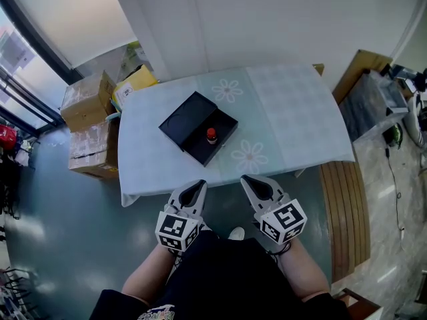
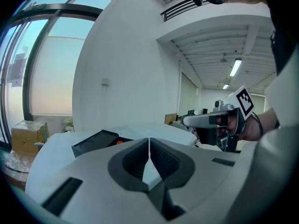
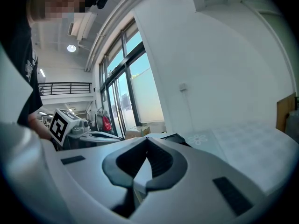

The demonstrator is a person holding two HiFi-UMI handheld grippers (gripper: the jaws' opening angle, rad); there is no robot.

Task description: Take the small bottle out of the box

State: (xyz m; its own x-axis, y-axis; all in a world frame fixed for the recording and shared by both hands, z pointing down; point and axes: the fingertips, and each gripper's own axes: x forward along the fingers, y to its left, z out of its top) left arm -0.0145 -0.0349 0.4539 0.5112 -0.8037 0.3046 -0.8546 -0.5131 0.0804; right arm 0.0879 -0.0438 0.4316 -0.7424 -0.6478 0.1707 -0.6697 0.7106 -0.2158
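Head view: we hold the left gripper (image 1: 198, 185) and right gripper (image 1: 246, 179) clenched and empty just off the near edge of the table (image 1: 293, 112). The bottle (image 1: 211, 135) stands in the open black box (image 1: 199, 149) farther in, apart from both.

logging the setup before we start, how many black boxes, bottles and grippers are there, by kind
black box: 1, open on the table
small bottle: 1, red cap, inside the box
grippers: 2, left gripper and right gripper, both shut and empty
total: 4
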